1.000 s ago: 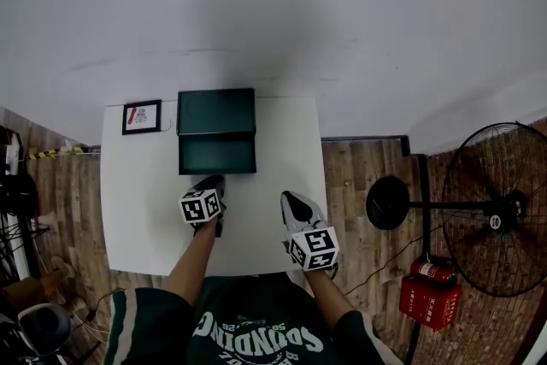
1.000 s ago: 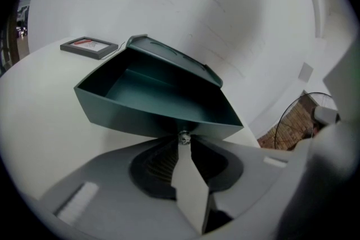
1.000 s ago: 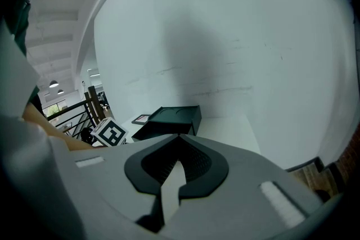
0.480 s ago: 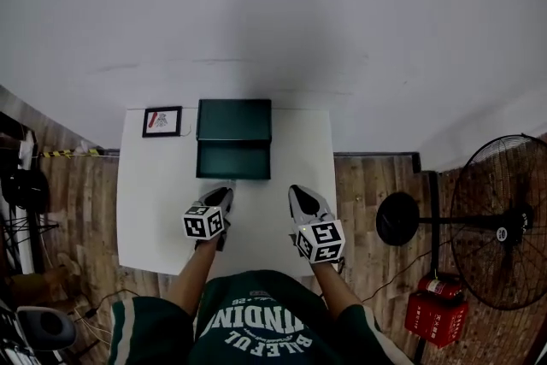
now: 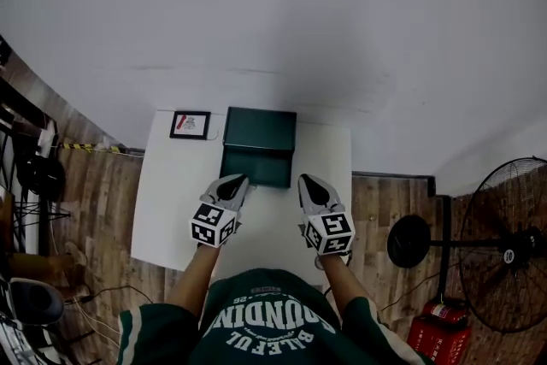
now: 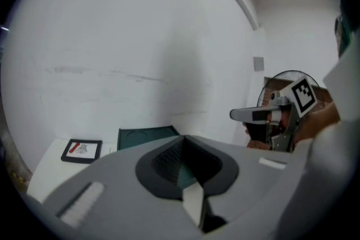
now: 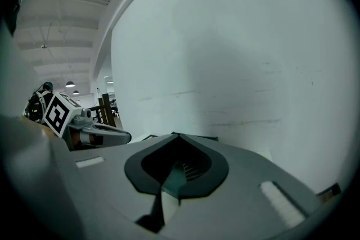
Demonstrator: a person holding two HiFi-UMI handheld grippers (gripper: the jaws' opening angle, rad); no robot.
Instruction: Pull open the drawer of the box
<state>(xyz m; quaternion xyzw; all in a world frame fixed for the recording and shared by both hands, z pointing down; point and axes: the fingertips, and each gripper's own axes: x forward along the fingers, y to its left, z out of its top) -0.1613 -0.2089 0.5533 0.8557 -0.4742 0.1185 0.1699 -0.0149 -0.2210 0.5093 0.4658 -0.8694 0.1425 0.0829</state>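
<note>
A dark green box point(image 5: 261, 129) stands at the back of the white table point(image 5: 171, 201), with its drawer point(image 5: 256, 167) standing out toward me. The box's lid point(image 6: 147, 136) shows over the left gripper's body. My left gripper point(image 5: 237, 181) hovers just left of the drawer's front corner, shut and empty, its jaws meeting at the tip point(image 6: 183, 138). To the right of the drawer front my right gripper point(image 5: 306, 181) is also shut with nothing in it point(image 7: 175, 136). Neither touches the drawer.
A small black-framed picture point(image 5: 190, 124) lies on the table left of the box. A standing fan point(image 5: 504, 256) and a red fire extinguisher point(image 5: 432, 331) are on the wooden floor at the right. A white wall rises behind the table.
Both grippers have moved forward and now flank the drawer's front. The left gripper's jaws have come together. The head view has shifted.
</note>
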